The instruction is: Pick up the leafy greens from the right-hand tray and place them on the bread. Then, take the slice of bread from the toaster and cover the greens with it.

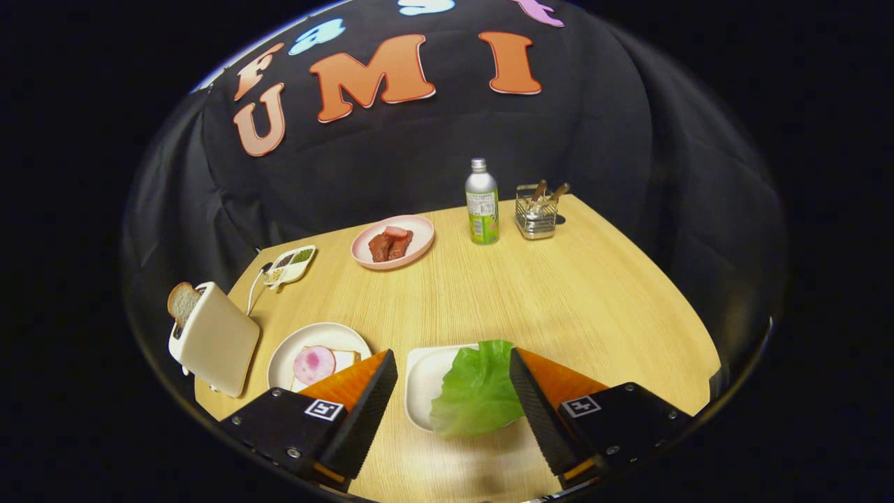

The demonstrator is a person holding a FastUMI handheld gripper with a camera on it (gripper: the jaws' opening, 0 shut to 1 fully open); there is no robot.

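A green lettuce leaf (477,388) lies on a white tray (424,381) between my two fingers, closer to the right one and drooping over the tray's near edge. My gripper (452,385) is open, above the leaf, with no finger pressing on it. Left of the tray, a white round plate (307,342) holds a slice of bread (344,360) with a pink round of ham (313,365) on top; my left finger covers part of it. Further left stands a cream toaster (214,339) with a bread slice (183,302) sticking out of its slot.
A pink plate with pieces of meat (392,242) sits mid-table. A small divided dish of seasonings (290,264) lies behind the toaster. A green and silver bottle (482,202) and a wire basket with utensils (536,212) stand at the far edge.
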